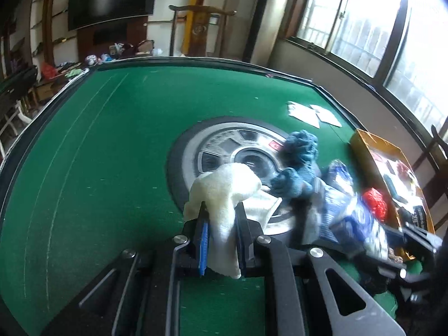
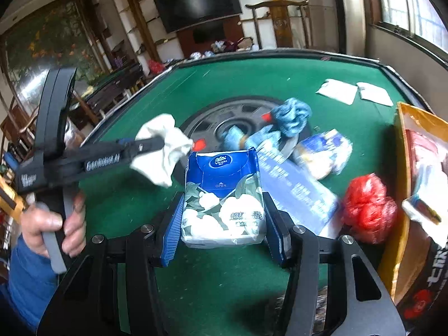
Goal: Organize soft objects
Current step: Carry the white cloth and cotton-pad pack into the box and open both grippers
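My left gripper point(image 1: 221, 221) is shut on a white cloth point(image 1: 224, 193), which hangs bunched between its blue pads above the green table point(image 1: 98, 145). From the right wrist view the same gripper point(image 2: 165, 142) reaches in from the left with the white cloth point(image 2: 165, 148) lifted off the table. My right gripper point(image 2: 224, 224) is shut on a blue and white tissue pack point(image 2: 224, 198), its pads pressed on both sides. A blue fuzzy cloth point(image 2: 291, 114) lies on the round centre disc point(image 2: 224, 117). A red mesh ball point(image 2: 366, 210) and another tissue pack point(image 2: 322, 151) lie to the right.
An orange cardboard box point(image 2: 406, 184) with packets inside stands at the table's right edge. Two white papers point(image 2: 338, 91) lie at the far right. A flat blue packet point(image 2: 296, 193) lies beside my right gripper. A person's hand point(image 2: 53, 221) grips the left tool's handle.
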### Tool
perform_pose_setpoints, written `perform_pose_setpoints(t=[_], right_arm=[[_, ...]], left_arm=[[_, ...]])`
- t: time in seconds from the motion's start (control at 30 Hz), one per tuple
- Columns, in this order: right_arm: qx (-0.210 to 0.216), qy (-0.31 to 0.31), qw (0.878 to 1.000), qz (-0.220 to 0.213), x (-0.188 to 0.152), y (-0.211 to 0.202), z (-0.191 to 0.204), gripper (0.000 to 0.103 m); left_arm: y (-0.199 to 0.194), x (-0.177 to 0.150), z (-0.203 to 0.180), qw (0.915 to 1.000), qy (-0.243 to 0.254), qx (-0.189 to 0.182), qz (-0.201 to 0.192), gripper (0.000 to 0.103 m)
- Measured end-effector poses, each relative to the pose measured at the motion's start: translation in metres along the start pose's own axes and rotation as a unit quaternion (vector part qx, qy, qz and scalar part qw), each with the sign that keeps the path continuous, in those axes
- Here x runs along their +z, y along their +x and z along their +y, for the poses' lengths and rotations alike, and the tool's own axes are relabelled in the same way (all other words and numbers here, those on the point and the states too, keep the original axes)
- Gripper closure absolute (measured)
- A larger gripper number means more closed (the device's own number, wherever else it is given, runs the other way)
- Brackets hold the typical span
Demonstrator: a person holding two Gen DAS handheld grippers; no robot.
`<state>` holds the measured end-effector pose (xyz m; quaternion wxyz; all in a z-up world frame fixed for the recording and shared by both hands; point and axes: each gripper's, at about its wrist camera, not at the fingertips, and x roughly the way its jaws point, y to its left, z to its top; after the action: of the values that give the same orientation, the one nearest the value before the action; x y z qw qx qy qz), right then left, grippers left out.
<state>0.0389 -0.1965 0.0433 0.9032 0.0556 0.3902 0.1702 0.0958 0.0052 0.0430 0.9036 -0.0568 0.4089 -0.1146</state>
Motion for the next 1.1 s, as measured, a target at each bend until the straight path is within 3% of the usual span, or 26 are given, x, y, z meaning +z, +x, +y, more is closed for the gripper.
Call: perform_pose_setpoints(t=[0.2,0.37,0.7,0.9,1.03,1.1], right_arm=[[-0.037,0.045,0.996,-0.06,0.017,-0.041,-0.041,0.051],[-0.085,0.118,0.984,-0.1,0.021,-0.084,-0.101,0.051],[-0.144,0.289,0.942,-0.087,-0.012,-0.133,-0.24,0.05],[-0.182,0.325,0.924,-0.089,-0.024,-0.15,-0.27,0.05],[-0.186,0.317,0.927,-0.078,-0.021,-0.15,-0.27,0.049],[-0.193,0.305,0.929,-0.082,-0.018,-0.151,-0.268,0.046]], left_arm=[[-0.005,0.006,-0.045,0.9985,0.022,-0.05,0.0,0.088],[0.005,0.012,-0.119,0.9928,0.063,-0.1,0.019,0.087],[0.03,0.021,-0.276,0.9694,0.137,-0.195,0.058,0.087],[0.052,0.007,-0.323,0.9629,0.158,-0.203,0.08,0.086],[0.06,-0.004,-0.33,0.9618,0.166,-0.201,0.085,0.085],[0.058,-0.005,-0.329,0.9613,0.165,-0.202,0.087,0.08]])
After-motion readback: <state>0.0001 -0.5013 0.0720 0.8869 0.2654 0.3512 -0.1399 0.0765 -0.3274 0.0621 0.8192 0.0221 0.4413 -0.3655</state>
